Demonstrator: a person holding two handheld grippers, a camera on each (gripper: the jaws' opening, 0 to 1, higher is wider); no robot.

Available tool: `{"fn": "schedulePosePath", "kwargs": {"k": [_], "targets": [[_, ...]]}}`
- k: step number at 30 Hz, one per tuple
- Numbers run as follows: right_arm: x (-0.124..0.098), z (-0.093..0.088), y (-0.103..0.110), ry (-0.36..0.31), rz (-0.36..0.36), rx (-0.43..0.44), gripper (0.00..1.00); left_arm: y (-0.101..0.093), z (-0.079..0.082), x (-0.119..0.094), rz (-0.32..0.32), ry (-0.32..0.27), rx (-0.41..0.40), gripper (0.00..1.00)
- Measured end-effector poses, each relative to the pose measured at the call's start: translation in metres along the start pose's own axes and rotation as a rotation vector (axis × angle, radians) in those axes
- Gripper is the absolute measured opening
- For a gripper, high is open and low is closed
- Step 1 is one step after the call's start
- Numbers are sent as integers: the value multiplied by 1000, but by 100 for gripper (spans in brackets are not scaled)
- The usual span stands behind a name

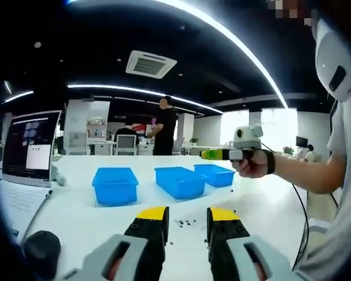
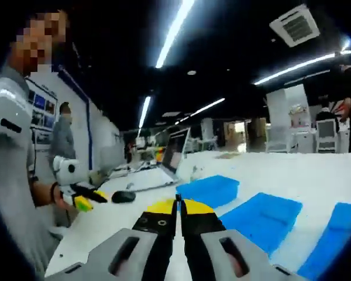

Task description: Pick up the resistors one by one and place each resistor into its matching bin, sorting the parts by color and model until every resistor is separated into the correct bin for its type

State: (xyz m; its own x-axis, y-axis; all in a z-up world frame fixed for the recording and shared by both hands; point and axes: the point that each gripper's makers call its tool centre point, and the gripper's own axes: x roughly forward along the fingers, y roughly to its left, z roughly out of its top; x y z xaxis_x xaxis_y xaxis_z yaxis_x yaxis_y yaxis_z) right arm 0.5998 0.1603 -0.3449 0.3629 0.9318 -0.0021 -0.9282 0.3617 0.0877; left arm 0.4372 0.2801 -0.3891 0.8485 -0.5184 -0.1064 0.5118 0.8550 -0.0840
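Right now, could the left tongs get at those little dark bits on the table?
Probably yes. The left tongs are open and the small dark resistors lie loose on the white table just beyond the tips, with nothing between; the blue bins sit farther back.

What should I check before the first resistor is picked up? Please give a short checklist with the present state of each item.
1. Left gripper open for a pick: ok, its jaws stand apart.
2. Right gripper open: not ok, its jaws are closed together with nothing seen between them.
3. Resistors in front of the left gripper: ok, small dark parts lie loose on the white table.
4. Three blue bins present and apart: ok.
5. Bins empty: cannot tell, their insides are hidden.
6. Colour and model of each resistor: cannot tell, too small.
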Motion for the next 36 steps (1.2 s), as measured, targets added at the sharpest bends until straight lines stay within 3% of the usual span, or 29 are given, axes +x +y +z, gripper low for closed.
{"fn": "schedulePosePath", "kwargs": {"k": [3,5,8,15,17,18,19,21,29,32,36], "targets": [[7,9,-28,-29,-130,-84,6,1,5,0,7,-10,-1,28],[7,10,-49,-26,-232,-66,6,2,7,0,12,-15,1,28],[11,9,-57,-53,-219,-34,6,5,10,1,18,-20,5,28],[12,-9,-70,41,-275,-90,8,10,14,-7,40,-28,11,28],[11,-14,-83,67,-326,-98,24,12,12,-8,49,-15,4,29],[12,-15,-87,66,-339,-89,39,14,11,-8,56,-10,3,30],[12,-18,-89,73,-346,-71,44,16,11,-9,57,-1,6,31],[12,-15,-87,43,-319,-35,36,16,14,-9,51,2,30,31],[3,-3,-80,35,-331,-102,36,17,30,-11,43,-9,89,31],[-1,0,-77,38,-325,-117,36,15,29,-11,45,-14,84,31],[-11,5,-56,31,-298,-134,34,8,20,-13,31,8,74,31]]}}
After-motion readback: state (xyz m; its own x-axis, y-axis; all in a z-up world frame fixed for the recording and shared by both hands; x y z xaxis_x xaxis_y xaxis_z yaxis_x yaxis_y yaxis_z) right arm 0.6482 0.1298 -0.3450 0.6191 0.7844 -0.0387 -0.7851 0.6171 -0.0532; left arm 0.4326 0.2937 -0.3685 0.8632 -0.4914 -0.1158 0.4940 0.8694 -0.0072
